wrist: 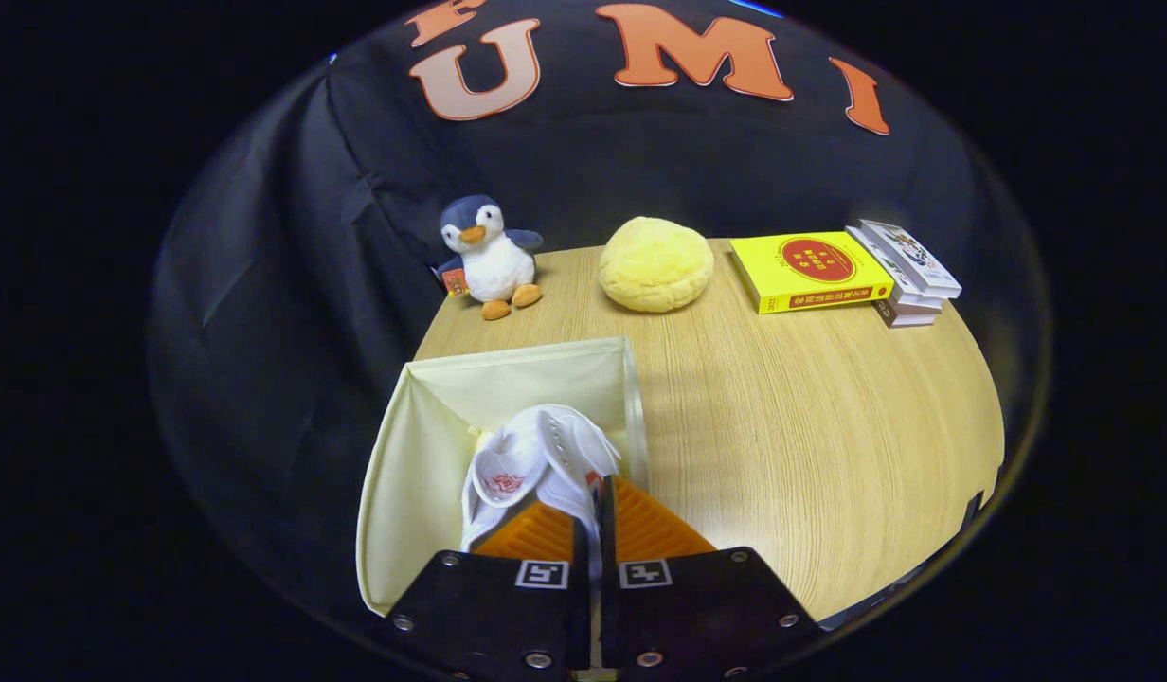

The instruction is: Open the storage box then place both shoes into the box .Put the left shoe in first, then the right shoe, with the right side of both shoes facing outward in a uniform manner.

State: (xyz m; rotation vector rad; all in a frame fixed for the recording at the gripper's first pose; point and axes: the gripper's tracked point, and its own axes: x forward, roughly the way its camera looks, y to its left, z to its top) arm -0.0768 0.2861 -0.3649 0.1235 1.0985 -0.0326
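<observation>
An open cream storage box (422, 445) stands on the wooden table just ahead of my gripper. A white shoe (531, 464) with a red mark on its tongue hangs toe-down over the inside of the box. My gripper (595, 511) is shut on the shoe's rim, a thin edge of white fabric pinched between the two fingers (650, 530). The lower part of the shoe is hidden behind the fingers. Whether another shoe lies in the box I cannot tell; a small yellowish patch shows behind the shoe.
A penguin plush toy (487, 256) sits at the table's far left edge. A round yellow cushion (655, 263) lies beyond the box. A yellow book (811, 271) and a stack of books (906, 275) lie at the far right. Bare wooden table (811, 436) spreads right of the box.
</observation>
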